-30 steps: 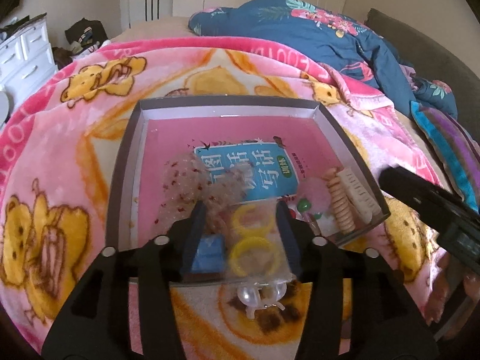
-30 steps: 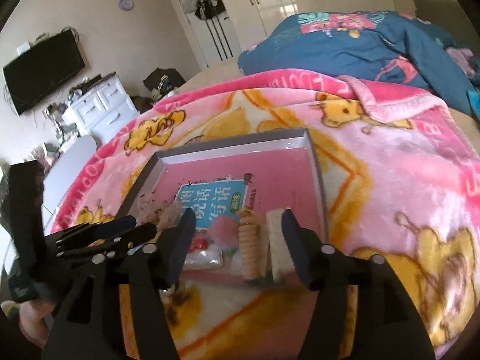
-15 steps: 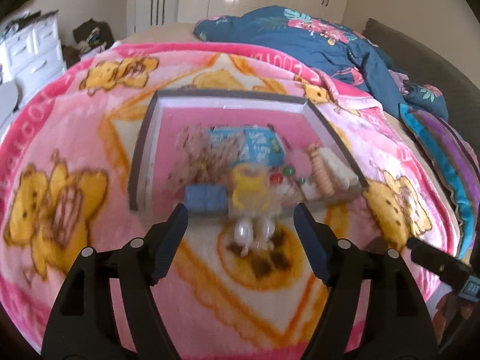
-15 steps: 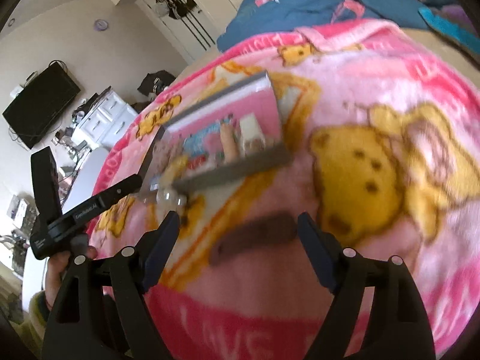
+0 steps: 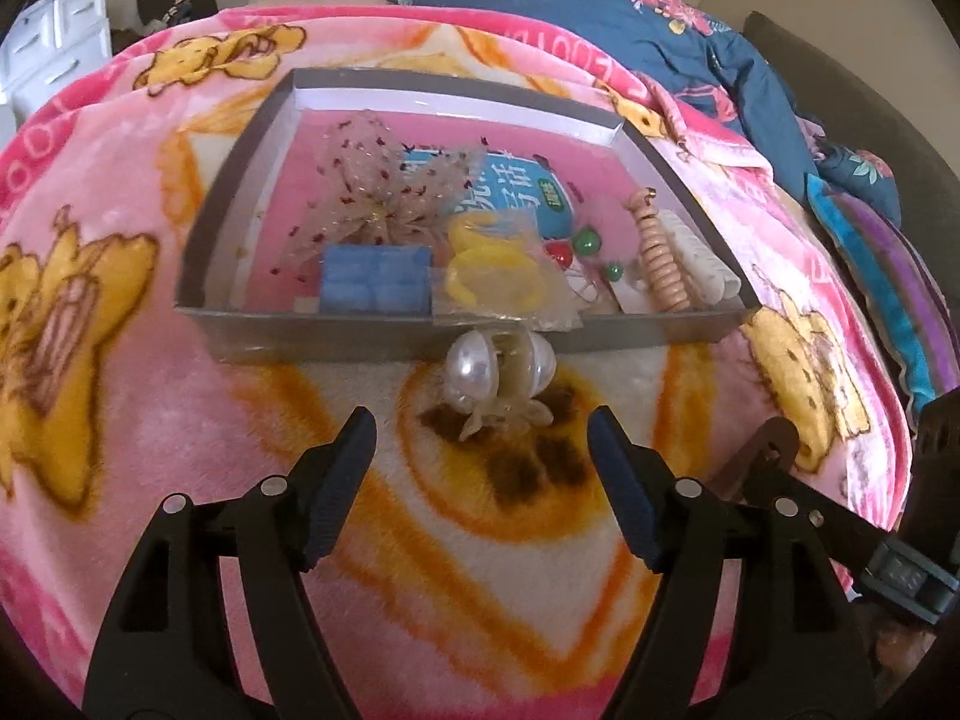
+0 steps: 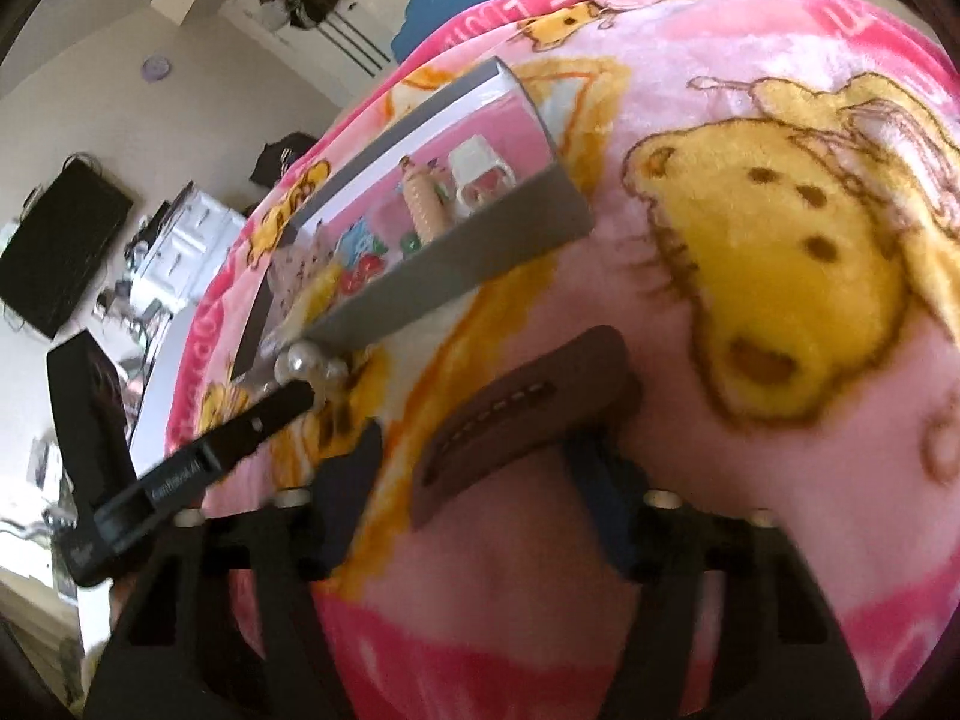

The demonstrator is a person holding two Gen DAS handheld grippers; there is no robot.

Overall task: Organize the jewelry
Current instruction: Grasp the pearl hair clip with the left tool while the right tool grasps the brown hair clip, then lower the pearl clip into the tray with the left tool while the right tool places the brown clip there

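Pearl hair claw (image 5: 501, 369) lies on blanket touching gray tray's (image 5: 336, 333) near wall; brown barrette (image 6: 522, 420) flat on blanket, near-right of tray.

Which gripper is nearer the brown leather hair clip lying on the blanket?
Right. The brown leather hair clip sits between the right gripper's closing fingers. The left gripper hangs open off to the clip's side, in front of the pearl hair claw.

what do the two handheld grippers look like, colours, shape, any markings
Both are matte black plastic. The left gripper has two angled fingers with dark blue ribbed pads and round silver screw heads along the open-frame arms. The right gripper matches: black frame, blue pads, pale screw heads. Seen from the right wrist view, the left gripper's side bears small white lettering, too blurred to read.
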